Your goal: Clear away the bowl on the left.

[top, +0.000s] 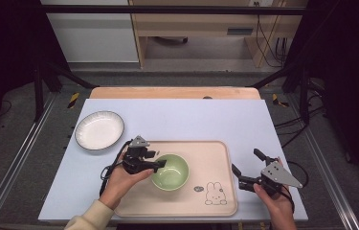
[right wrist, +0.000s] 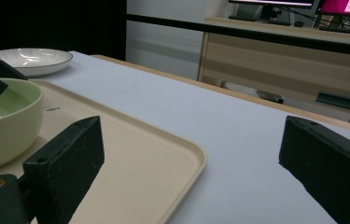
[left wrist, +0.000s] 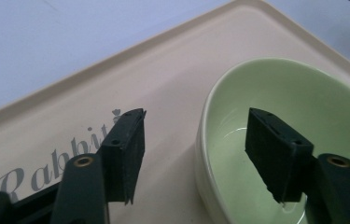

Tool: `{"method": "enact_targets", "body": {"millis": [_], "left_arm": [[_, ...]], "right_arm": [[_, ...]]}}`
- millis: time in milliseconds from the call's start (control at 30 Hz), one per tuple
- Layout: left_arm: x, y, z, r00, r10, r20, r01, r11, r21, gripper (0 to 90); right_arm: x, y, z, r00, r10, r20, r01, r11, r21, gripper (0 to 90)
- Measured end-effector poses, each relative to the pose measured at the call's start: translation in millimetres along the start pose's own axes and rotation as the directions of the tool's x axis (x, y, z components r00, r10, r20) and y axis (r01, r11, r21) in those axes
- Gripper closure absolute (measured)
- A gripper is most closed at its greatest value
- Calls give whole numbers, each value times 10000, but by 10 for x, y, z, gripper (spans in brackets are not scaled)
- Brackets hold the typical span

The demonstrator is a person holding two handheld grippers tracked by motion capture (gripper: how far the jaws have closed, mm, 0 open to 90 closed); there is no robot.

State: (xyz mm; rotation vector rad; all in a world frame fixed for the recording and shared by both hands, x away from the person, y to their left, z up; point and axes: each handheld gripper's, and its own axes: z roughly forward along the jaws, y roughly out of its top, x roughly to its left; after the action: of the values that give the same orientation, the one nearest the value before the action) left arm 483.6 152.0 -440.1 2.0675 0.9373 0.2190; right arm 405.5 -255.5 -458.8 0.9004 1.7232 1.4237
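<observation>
Careful: your left hand-held gripper (left wrist: 196,154) straddles the green bowl (left wrist: 303,116) rim, jaws wide; closing off-centre could tip it. Right hand-held gripper (right wrist: 191,163) wide, empty.

bowl (top: 170,172): pale green, upright, empty, on the tray, its near wall between the left gripper's (top: 159,160) spread jaws

Both tools are black with chunky flat rectangular jaws, small screw holes and brass-looking rivets on the arms. The left tool (top: 156,159) trails a black cable and has a small grey plate on top; the right tool (top: 245,166) has a bigger grey three-cornered plate. Cream sleeve (top: 91,218) on the left arm.
</observation>
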Motion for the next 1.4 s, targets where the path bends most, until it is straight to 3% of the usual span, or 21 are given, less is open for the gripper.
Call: {"method": "enact_targets", "body": {"millis": [300, 400, 833, 1067, 1400], "left_arm": [[-52, -1, -28, 9989, 359, 306, -345, 9984, -458, 235], [-80, 5, -27, 9976, 651, 234, -635, 9959, -645, 211], [-146, 40, -82, 9918, 1250, 263, -1203, 9832, -1373, 132], [-187, 53, -129, 9849, 1704, 310, -1615, 9680, -1922, 99], [-202, 62, -233, 9789, 2026, 251, -1892, 9468, -2602, 81]], "right_arm": [[8, 2, 1, 10000, -38, -19, 38, 10000, 63, 67], [5, 0, 3, 10000, -37, -17, 37, 10000, 21, 66], [7, -1, 4, 10000, -22, -30, 23, 10000, 47, 66], [9, -1, 6, 10000, -13, -27, 13, 10000, 56, 65], [14, -3, 8, 10000, 9, -31, -9, 10000, 68, 64]]}}
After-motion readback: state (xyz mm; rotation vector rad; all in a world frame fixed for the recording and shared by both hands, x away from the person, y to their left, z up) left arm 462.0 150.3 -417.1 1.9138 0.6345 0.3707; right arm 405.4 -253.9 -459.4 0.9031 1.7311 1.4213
